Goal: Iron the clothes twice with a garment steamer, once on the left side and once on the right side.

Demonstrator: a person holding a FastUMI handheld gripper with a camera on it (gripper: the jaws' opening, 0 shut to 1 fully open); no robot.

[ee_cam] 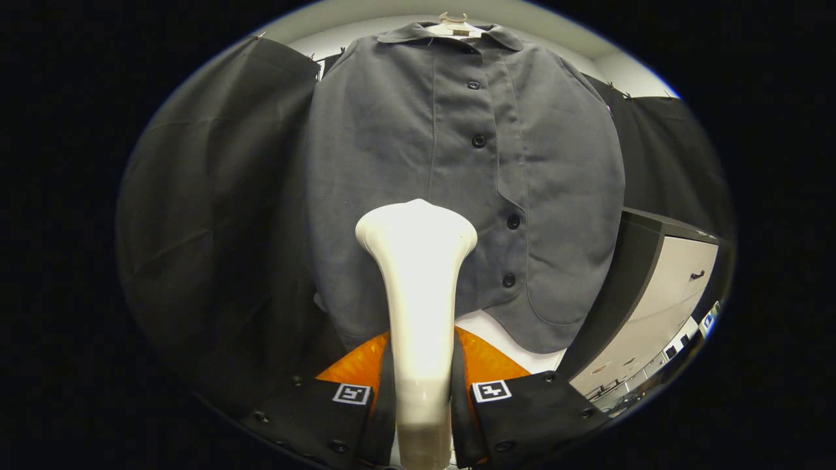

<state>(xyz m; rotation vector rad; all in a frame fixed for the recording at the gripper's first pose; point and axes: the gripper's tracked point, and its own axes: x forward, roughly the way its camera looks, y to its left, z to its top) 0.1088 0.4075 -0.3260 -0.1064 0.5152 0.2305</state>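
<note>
A grey button-up shirt [457,170] hangs on a pale hanger [455,25] straight ahead, its dark buttons running down the placket. My gripper [421,385] is shut on the handle of a white garment steamer [418,274]. The steamer stands upright between the fingers [385,391], and its flared head sits in front of the shirt's lower middle, just left of the button line. Whether the head touches the cloth I cannot tell.
Black cloth walls [215,215] hang left and right of the shirt. A dark-edged pale cabinet [659,294] stands at the right. An orange object [486,359] lies on a white surface [496,329] under the shirt's hem.
</note>
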